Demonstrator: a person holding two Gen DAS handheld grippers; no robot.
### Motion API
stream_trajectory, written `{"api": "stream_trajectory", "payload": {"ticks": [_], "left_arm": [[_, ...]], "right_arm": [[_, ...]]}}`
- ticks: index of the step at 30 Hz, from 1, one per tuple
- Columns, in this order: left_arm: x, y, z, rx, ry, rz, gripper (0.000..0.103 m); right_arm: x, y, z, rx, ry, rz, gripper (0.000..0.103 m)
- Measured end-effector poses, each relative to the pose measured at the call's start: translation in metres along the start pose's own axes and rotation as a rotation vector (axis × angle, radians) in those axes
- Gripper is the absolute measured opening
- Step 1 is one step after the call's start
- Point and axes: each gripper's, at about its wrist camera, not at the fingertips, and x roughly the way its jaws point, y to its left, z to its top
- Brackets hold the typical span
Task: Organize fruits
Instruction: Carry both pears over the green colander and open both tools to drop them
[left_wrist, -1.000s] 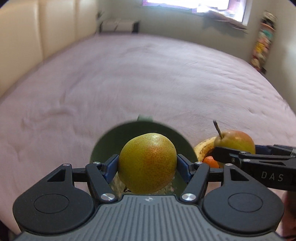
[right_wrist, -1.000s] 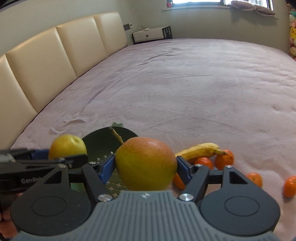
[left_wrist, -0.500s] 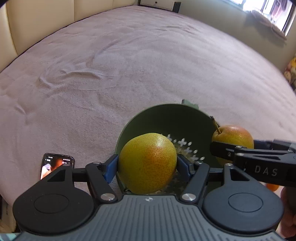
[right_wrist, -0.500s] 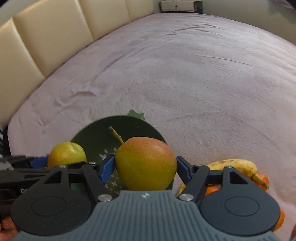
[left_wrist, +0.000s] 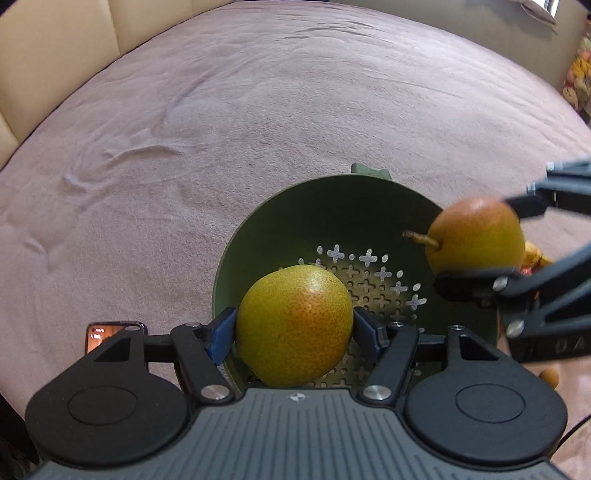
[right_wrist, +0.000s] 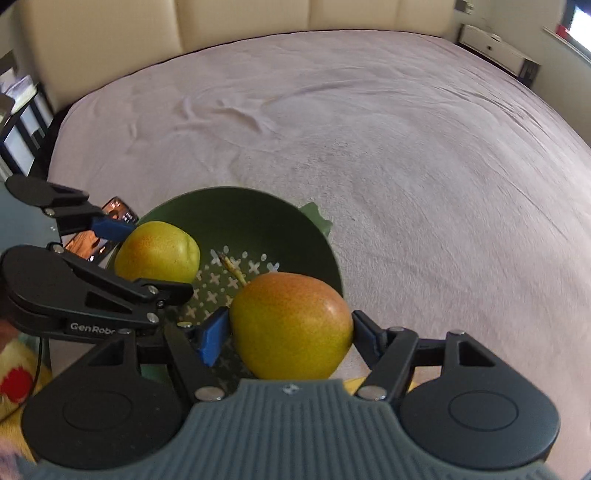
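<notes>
Currently, left wrist view: left gripper (left_wrist: 293, 328) is clamped on a stemless pear (left_wrist: 293, 325), blue pads pressed to both sides, held over the near rim of the green colander (left_wrist: 332, 214). Right gripper (left_wrist: 480, 243) sits at the colander's right rim, gripping a stemmed pear (left_wrist: 476, 236), stem pointing in over the bowl. A phone (left_wrist: 101, 332) lies on the pink bedspread (left_wrist: 221, 110) left of the colander.

Right wrist view: right gripper (right_wrist: 290, 328) clamps the stemmed pear (right_wrist: 290, 325) over the colander's (right_wrist: 240, 210) near-right rim. Left gripper (right_wrist: 147, 254) holds the stemless pear (right_wrist: 157, 251) over its left rim, phone (right_wrist: 118, 212) just beyond.
</notes>
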Motion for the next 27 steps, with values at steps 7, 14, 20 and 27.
{"api": "stream_trajectory", "payload": {"ticks": [7,14,20,27], "left_arm": [[0.005,-0.016,-0.003,0.116,0.006,0.008,0.077],[0.014,-0.023,-0.008,0.203,0.027,0.049,0.077],[0.024,-0.025,-0.011,0.222,0.063,0.042,0.077],[0.035,-0.03,-0.016,0.268,0.071,0.065,0.077]], "right_arm": [[0.006,0.0,0.014,-0.137,0.018,0.034,0.068],[0.022,0.019,0.019,-0.434,0.053,0.06,0.068],[0.048,0.028,0.013,-0.543,0.12,0.066,0.068],[0.069,0.029,0.008,-0.528,0.134,0.079,0.068]]}}
